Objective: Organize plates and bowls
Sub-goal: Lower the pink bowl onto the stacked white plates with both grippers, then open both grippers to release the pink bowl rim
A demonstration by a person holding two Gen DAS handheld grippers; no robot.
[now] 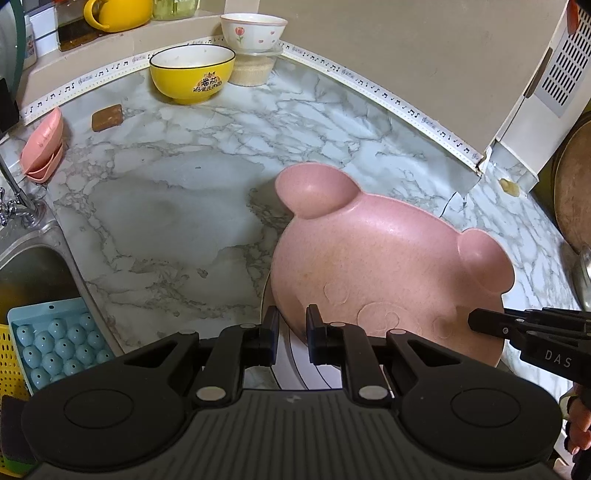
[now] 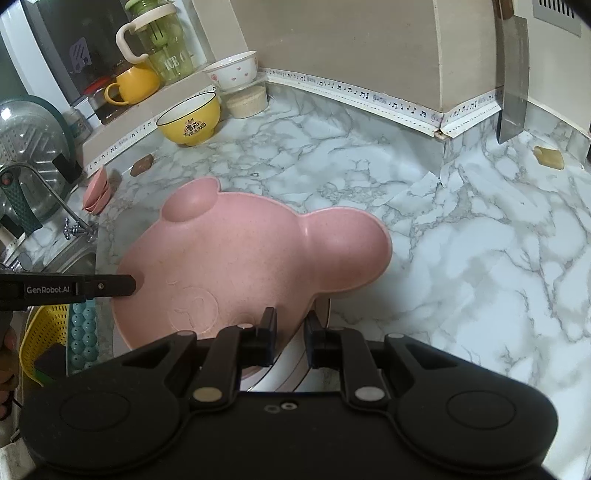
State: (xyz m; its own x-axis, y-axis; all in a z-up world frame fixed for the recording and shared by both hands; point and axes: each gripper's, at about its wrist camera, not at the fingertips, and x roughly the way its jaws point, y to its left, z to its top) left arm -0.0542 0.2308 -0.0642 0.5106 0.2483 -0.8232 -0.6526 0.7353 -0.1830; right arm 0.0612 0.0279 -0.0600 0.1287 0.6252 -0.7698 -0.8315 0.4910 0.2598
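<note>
the pink bear-shaped plate [image 1: 376, 258] sits over the marble countertop [image 1: 166, 221], held up at a slant between the two tools. its two round ears point away from both cameras toward the back wall, and the broad rounded chin end faces the person, so its long axis runs from front to back across the counter. the far ears look lower than the near edge, though the fisheye bend makes the tilt hard to judge.

the left gripper [image 1: 291, 328] is clenched on the plate's near left rim, its jaws drawn close with the rim between them. the right gripper [image 2: 290, 328] grasps the near right rim in the same way; in the left view its dark fingers [image 1: 491, 325] reach in from the right edge onto the plate.

a white plate with dark rings [image 1: 295, 365] shows just under the pink one, below the jaws in both views.

at the back, a yellow bowl [image 1: 192, 74] stands on the counter, and beside it a white bowl with red flowers [image 1: 254, 32] rests on a clear lidded container [image 1: 253, 68]. a stack of small pink dishes [image 1: 42, 149] lies near the sink [image 1: 33, 266] on the left. a cleaver [image 2: 511, 70] hangs against the wall on the right.
</note>
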